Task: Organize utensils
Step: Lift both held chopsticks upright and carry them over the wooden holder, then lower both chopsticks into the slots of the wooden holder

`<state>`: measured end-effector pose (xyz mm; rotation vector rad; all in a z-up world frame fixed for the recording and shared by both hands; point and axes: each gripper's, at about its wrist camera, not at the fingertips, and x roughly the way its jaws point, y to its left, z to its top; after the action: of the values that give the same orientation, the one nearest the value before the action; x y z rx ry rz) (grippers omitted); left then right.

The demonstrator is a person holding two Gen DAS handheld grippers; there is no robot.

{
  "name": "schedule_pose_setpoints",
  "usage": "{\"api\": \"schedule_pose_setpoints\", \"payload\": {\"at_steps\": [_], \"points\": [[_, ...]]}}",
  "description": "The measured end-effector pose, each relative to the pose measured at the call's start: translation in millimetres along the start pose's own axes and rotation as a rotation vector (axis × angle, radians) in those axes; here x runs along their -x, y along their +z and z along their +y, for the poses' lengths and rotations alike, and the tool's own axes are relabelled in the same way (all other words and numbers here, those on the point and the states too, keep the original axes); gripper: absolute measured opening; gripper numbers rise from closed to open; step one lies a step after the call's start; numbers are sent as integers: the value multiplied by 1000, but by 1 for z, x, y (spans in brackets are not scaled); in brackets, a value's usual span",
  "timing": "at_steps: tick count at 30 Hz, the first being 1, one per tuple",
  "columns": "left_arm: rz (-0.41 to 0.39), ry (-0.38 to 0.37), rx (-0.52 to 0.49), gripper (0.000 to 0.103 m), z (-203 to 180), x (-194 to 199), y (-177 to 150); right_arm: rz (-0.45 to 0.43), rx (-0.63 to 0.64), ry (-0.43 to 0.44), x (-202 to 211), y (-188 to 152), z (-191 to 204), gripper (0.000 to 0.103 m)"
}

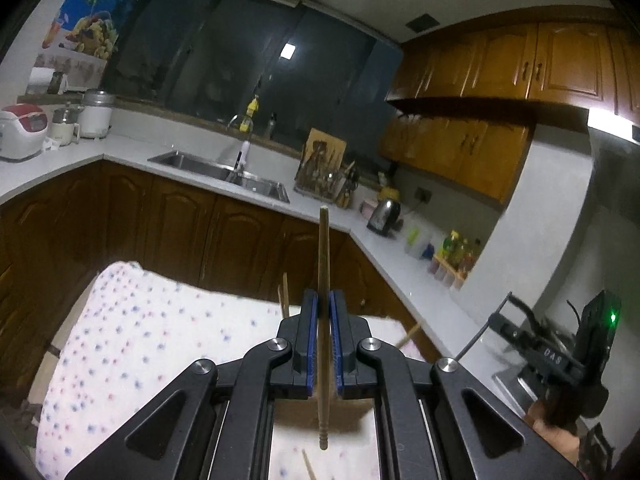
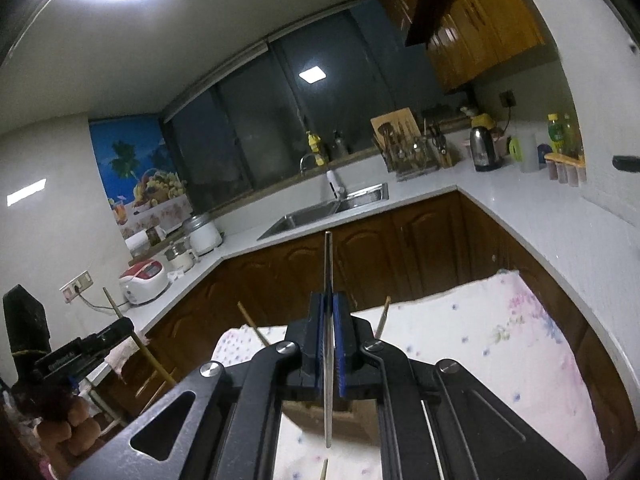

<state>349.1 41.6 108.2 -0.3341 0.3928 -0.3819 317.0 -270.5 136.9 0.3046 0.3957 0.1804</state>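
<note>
My left gripper (image 1: 323, 304) is shut on a wooden chopstick (image 1: 323, 248) that stands upright between the blue pads, above the spotted tablecloth (image 1: 140, 340). In the right wrist view, that gripper (image 2: 120, 328) shows at the far left in a hand, its chopstick (image 2: 154, 360) slanting. My right gripper (image 2: 328, 308) is shut on a thin metal chopstick (image 2: 328, 264), also upright. In the left wrist view it (image 1: 498, 320) sits low on the right. Loose wooden chopsticks (image 1: 285, 296) (image 2: 252, 324) poke up past the jaws.
A brown box (image 2: 316, 412) lies on the cloth under the jaws, mostly hidden. Beyond the table run brown cabinets, a white counter (image 1: 328, 216) with a sink (image 1: 224, 172), a utensil rack (image 1: 328, 180), a kettle (image 2: 484, 152) and rice cookers (image 1: 20, 128).
</note>
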Motion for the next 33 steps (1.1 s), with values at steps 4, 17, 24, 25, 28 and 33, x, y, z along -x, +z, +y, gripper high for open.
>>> {"api": "schedule_pose_setpoints", "payload": {"at_steps": [4, 17, 24, 25, 28, 33], "points": [[-52, 6, -6, 4, 3, -24, -2, -33, -9, -4, -14, 9, -5, 5], [-41, 50, 28, 4, 25, -124, -48, -36, -33, -37, -55, -6, -24, 5], [-4, 71, 44, 4, 35, -157, -64, -5, -70, -57, -71, -36, -33, 5], [1, 77, 39, 4, 36, -158, -65, 0, -79, -59, -73, -40, -35, 5], [29, 88, 24, 4, 32, -165, -70, 25, -91, -62, -80, -52, -36, 5], [83, 98, 7, 5, 30, -171, -73, 73, -81, -63, -90, -67, -31, 5]]}}
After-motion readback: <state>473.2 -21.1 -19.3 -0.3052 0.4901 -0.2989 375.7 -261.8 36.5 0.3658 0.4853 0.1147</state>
